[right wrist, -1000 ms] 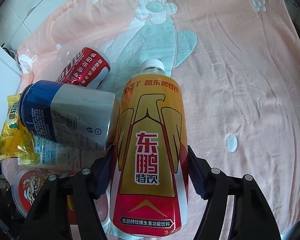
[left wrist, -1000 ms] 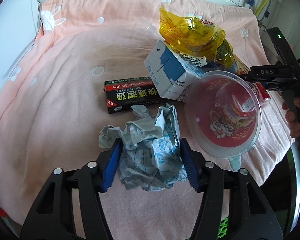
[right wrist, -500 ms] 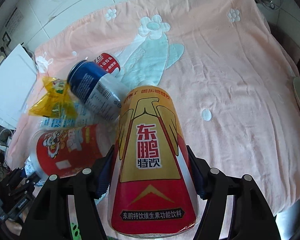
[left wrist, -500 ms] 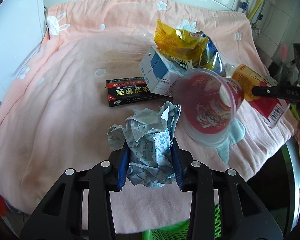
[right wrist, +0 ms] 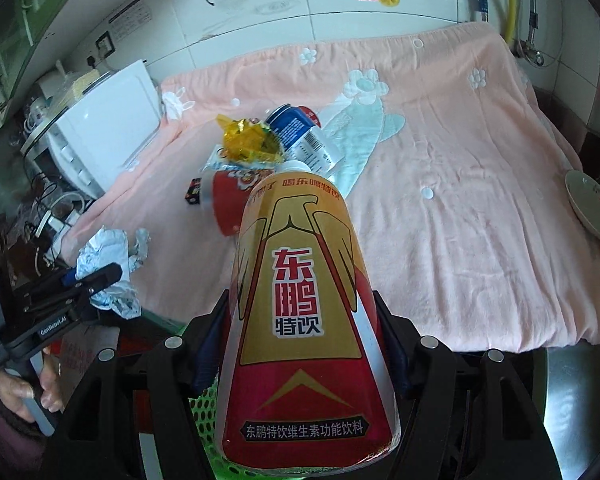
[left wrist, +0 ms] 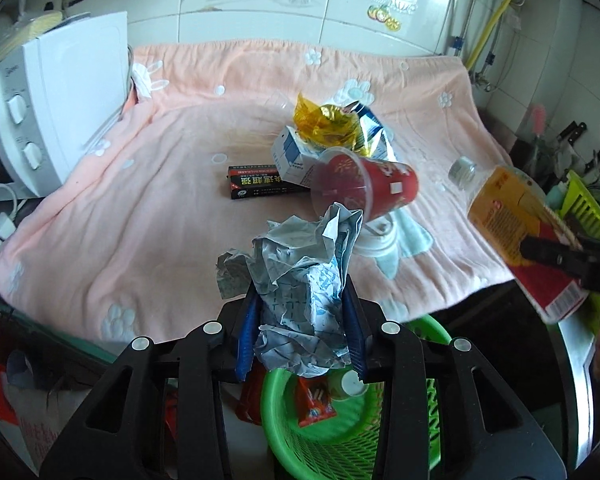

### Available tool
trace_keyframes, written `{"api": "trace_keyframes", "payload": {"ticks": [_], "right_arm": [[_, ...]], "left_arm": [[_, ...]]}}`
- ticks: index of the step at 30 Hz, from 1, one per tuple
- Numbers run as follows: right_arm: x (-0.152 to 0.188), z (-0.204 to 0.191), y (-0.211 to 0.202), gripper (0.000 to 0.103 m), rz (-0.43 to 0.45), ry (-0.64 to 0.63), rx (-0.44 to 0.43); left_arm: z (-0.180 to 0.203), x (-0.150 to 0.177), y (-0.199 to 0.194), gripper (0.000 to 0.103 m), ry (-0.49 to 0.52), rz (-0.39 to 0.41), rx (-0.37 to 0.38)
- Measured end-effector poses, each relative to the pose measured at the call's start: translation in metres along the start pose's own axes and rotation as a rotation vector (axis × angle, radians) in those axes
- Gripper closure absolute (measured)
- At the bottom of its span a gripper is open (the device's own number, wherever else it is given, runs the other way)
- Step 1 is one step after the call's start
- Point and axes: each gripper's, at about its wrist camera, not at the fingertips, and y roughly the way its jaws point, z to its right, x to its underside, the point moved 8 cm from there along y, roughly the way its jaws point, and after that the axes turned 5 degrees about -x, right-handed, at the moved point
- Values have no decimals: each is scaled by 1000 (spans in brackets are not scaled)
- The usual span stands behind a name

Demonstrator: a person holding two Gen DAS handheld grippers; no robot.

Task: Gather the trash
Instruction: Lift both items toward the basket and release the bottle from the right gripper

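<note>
Left gripper point(left wrist: 300, 320) pinching a crumpled wad of paper point(left wrist: 304, 276) between its blue-lined fingers point(left wrist: 246, 336), held in the air off the near edge of the pink blanket point(left wrist: 140, 216) and above a green basket point(left wrist: 284, 420). Inside the basket, a red wrapper point(left wrist: 314, 404) and a white-capped bottle point(left wrist: 350, 386). Right gripper point(right wrist: 302, 344) clamped on a yellow-and-red drink bottle point(right wrist: 300, 308), white cap pointing away from the camera, also lifted off the blanket; green mesh of the basket showing under the bottle's base in the right wrist view. Seen from the left wrist view, that same bottle point(left wrist: 516, 232) tilted in mid-air beyond the blanket's right edge. Remaining on the blanket, near its middle: a red cup point(left wrist: 364, 192) lying on its side with its clear mouth toward the near edge, a blue-and-white carton point(left wrist: 292, 156) touching the cup's far side, a yellow wrapper point(left wrist: 324, 124) piled on top of the carton, a blue-and-silver can point(right wrist: 300, 136) just beside the wrapper, and a black box with yellow lettering point(left wrist: 260, 186) left of the cup. White appliance point(left wrist: 60, 100) at the blanket's left edge. Small dish point(right wrist: 592, 208) at the blanket's right edge in the right wrist view.
</note>
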Motion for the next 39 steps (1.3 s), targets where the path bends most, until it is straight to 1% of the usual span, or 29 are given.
{"api": "trace_keyframes", "payload": {"ticks": [2,6,9,14,20,22,25,32,36,37,39], "right_arm": [[15,-12,-6,40,-9,-16,-17],[45,-34,-6,40,-43,-56,-47],[65,-49,-4,40,-71,-82,-72],[82,-64,0,40,-96,-122,-84],[87,-75,4,40,-101,-166,-76],[88,-75,7,40,-108,-176,-33],[90,-77,10,40,-112,-182,-12],[89,-84,14,39,-103,-209,27],[90,-87,18,39,-100,-216,29],[90,-88,18,39,-96,-220,31],[88,-90,15,29,-79,-229,40]], "left_arm": [[1,6,-18,66,-2,19,-4],[-1,16,-48,66,-22,51,-8],[-4,25,-64,66,-38,61,-15],[-8,38,-83,66,-54,75,-29],[-8,47,-94,66,-67,82,-41],[-8,48,-98,67,-63,86,-49],[-6,49,-101,67,-57,91,-54],[-4,53,-106,67,-49,94,-62],[-4,54,-105,67,-50,90,-57],[-4,54,-106,67,-49,90,-57],[-4,54,-106,67,-51,89,-53]]}}
